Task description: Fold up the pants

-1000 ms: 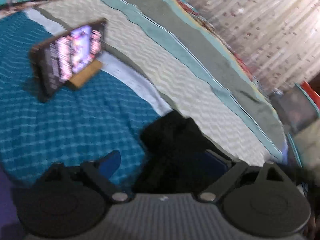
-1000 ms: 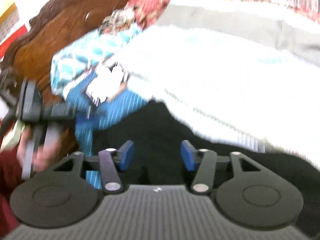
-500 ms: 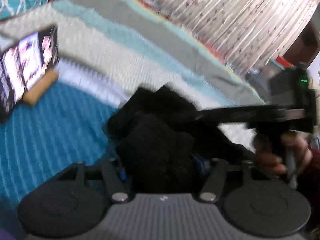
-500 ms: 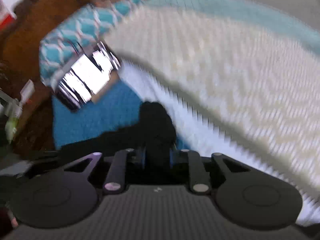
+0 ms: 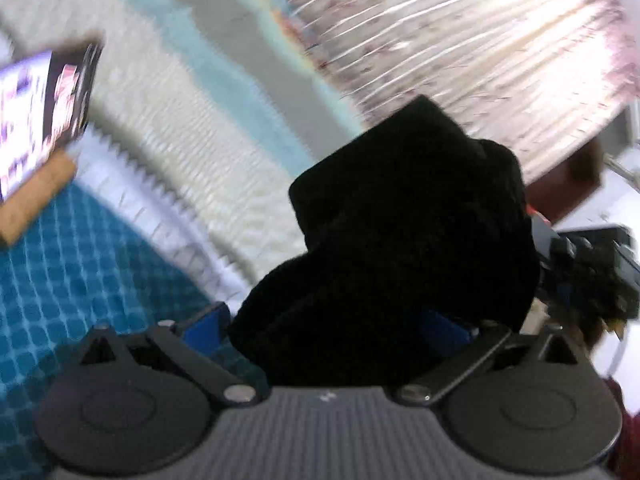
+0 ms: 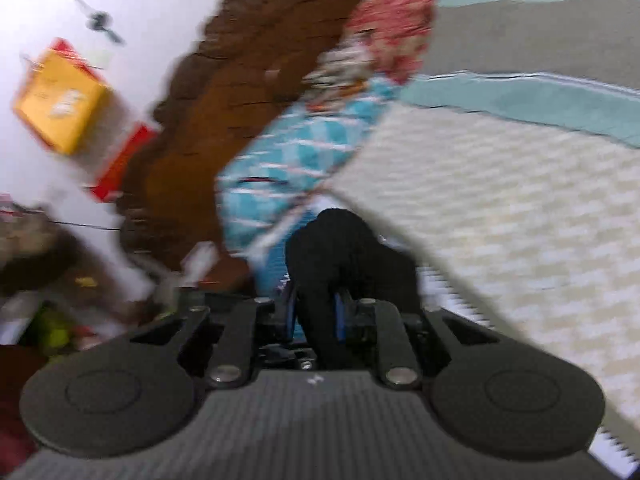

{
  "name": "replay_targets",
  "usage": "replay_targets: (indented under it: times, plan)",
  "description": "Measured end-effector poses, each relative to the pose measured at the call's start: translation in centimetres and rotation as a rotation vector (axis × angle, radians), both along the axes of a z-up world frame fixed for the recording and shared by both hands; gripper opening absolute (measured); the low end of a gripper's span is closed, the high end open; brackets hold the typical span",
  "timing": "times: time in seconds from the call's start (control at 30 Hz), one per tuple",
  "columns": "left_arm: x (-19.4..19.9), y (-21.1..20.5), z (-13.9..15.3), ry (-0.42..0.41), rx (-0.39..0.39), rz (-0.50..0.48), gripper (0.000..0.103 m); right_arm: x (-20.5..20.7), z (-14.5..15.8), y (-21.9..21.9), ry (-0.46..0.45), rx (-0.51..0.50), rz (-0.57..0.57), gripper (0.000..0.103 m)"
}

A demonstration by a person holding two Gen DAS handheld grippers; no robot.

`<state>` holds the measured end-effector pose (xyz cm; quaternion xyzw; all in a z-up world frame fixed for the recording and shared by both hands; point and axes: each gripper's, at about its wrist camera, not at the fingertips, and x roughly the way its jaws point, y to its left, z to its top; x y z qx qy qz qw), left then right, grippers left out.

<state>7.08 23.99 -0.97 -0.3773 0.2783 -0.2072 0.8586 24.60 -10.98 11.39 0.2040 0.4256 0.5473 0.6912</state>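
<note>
The black pants [image 5: 404, 240] are a bunched heap rising in front of my left gripper [image 5: 324, 326]. Its jaws are opening wide, with the cloth lying between them; the left blue pad [image 5: 204, 324] stands free of the fabric, and the right pad is half covered by it. My right gripper [image 6: 315, 312] is shut on a narrow fold of the black pants [image 6: 344, 248], pinched between its blue pads above the bed. In the left wrist view the right gripper's body [image 5: 592, 264] shows blurred at the right edge, behind the heap.
A lit phone [image 5: 44, 120] leans on a wooden stand on the teal and white bedspread [image 5: 180, 128]. Curtains [image 5: 480, 40] hang beyond the bed. The right wrist view shows a carved wooden headboard [image 6: 224, 100], a teal pillow [image 6: 300, 152] and a yellow box [image 6: 60, 100].
The right gripper closed on the pants and swung left toward the headboard, lifting the cloth. The left jaws narrowed around the heap, then spread wide while that view swung toward the curtains.
</note>
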Motion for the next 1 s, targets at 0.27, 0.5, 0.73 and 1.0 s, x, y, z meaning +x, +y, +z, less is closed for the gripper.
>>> replay_targets:
  times: [0.27,0.5,0.73,1.0]
  plan:
    - [-6.0,1.1,1.2,-0.051,0.034,0.109,0.083,1.8,-1.9,3.8,0.025,0.103,0.105,0.021]
    - [-5.3,3.4,-0.5,0.098,0.090,0.252,0.088,1.8,-5.9,1.6,-0.254,-0.660,-0.560,0.031]
    - [-5.5,4.6,-0.7,0.142,0.083,0.285,0.089,-8.3,-3.6,6.0,-0.441,-0.513,-0.275,0.051]
    - [-6.8,4.6,-0.2,0.150,0.124,0.295,0.089,-11.2,-9.4,11.4,-0.582,-0.684,-0.038,0.043]
